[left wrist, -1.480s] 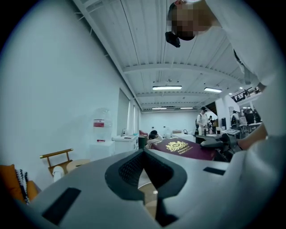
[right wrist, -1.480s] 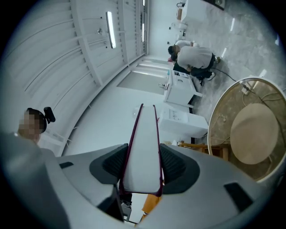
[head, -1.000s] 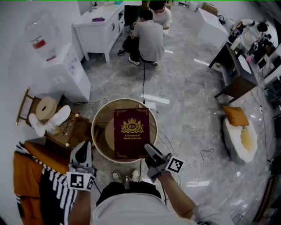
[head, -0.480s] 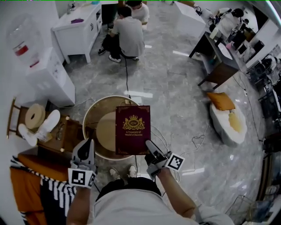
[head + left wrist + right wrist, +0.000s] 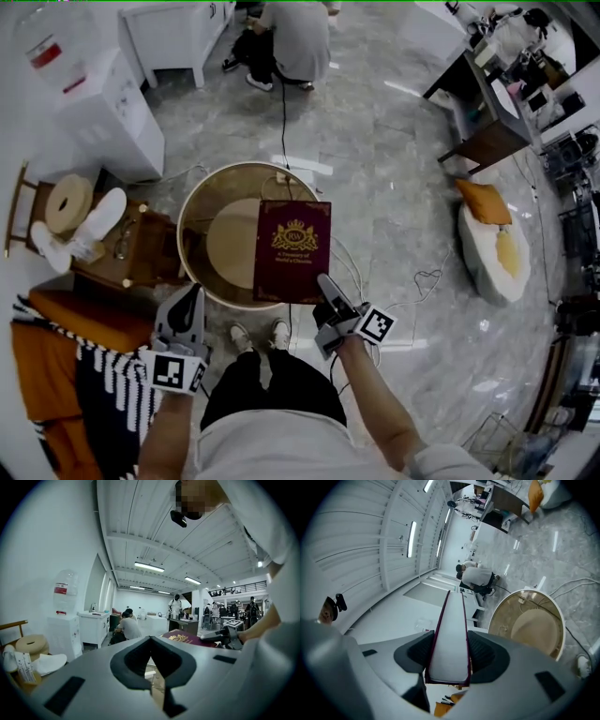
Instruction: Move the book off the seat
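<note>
Carrying the book (image 5: 292, 249) above the seat (image 5: 200, 204), right side.
The right gripper (image 5: 328, 287) clamps its near edge; the left gripper (image 5: 189, 298) has jaws together, empty. Next: carry it clear, set it down.

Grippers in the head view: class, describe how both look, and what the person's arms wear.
Both the left gripper and the right gripper have light grey, wedge-shaped bodies with black pads. Each carries a white cube printed with black square markers. A white sleeve shows on the right arm.
</note>
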{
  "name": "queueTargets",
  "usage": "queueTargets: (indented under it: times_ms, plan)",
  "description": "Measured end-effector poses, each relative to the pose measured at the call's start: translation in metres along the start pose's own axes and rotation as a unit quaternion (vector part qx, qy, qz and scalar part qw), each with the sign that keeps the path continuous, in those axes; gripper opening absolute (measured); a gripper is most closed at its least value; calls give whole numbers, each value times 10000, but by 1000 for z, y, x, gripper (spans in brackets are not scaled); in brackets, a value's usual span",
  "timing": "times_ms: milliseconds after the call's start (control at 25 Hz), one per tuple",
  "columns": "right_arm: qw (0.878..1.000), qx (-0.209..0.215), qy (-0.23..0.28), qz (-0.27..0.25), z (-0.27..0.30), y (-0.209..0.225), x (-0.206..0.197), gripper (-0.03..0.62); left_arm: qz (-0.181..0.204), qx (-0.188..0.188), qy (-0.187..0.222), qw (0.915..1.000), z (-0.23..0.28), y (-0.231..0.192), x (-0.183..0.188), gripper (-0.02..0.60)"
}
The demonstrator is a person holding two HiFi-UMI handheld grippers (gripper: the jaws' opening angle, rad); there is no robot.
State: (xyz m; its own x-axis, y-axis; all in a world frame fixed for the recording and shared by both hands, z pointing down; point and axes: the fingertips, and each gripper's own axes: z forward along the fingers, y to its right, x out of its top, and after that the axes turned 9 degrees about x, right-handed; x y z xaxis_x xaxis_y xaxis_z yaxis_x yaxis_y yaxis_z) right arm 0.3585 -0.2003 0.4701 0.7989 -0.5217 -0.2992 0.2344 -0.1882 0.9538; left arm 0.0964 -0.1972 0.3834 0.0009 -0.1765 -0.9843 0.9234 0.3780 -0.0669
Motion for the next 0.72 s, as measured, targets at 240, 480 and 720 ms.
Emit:
queueTargets:
  times_ms: [240, 480, 720]
  plan:
    - [9995, -200, -214, 88, 11, 58, -10, 236, -69, 140, -328, 9993, -3, 2, -38, 17]
    - [9987, -391, -314, 27, 37, 125, -21, 236, -394, 322, -598, 9969, 6, -10, -97, 17]
    - [9966, -661, -410, 264, 52, 190, -33, 236, -369, 576, -565, 9961, 31, -19, -127, 17]
